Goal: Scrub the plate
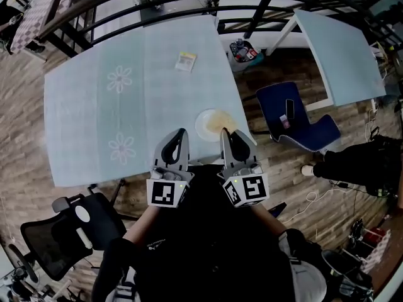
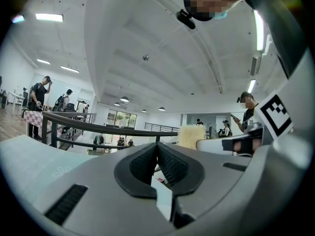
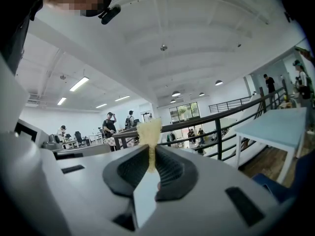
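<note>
Head view puts the plate (image 1: 205, 122) flat on the pale blue table (image 1: 94, 118), close to its near edge and toward the right corner; it is round, so it has no long axis, and a yellowish smear covers part of it. Your right gripper (image 1: 225, 134) sits just past that edge with its tip over the plate's near rim, and its jaws are clamped on a yellow sponge (image 3: 149, 131). Right gripper view shows the sponge as a thin slab standing on edge, its long axis running out along the jaws and its frayed end poking beyond the tips. Your left gripper (image 2: 157, 147) is drawn together with nothing between its pads, and it hangs just left of the plate, apart from it. Both grippers tilt upward toward the ceiling. Leftward and beyond the plate the tabletop lies open, with only a small packet (image 1: 185, 61) well away. To the right, the table edge drops to the wood floor, where a blue chair (image 1: 302, 128) stands near.
</note>
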`<state>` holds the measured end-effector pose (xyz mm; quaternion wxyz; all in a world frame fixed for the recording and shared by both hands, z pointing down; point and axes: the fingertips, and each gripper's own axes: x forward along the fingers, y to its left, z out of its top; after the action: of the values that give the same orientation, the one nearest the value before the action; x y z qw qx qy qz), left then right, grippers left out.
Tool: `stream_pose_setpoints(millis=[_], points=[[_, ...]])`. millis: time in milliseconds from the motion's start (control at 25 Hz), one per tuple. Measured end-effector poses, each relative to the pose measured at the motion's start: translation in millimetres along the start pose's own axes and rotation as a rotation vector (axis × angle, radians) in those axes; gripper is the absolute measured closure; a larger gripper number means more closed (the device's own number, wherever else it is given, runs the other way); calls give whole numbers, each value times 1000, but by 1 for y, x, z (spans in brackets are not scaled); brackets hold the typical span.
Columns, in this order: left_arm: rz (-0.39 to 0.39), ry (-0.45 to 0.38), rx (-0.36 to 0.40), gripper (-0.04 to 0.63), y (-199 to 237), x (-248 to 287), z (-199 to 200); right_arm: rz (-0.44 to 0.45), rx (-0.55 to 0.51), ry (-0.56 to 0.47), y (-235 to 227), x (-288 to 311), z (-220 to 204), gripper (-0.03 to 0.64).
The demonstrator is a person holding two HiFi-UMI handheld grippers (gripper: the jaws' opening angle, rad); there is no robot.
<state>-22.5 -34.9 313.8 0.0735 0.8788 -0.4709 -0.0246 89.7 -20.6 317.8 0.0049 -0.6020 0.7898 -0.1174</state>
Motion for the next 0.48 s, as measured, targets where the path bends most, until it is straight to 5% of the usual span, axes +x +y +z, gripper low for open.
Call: stream_pose_setpoints(millis=[480], points=[[-23, -5, -27, 581, -3, 2, -5, 16, -37, 12, 5, 0, -5, 577]])
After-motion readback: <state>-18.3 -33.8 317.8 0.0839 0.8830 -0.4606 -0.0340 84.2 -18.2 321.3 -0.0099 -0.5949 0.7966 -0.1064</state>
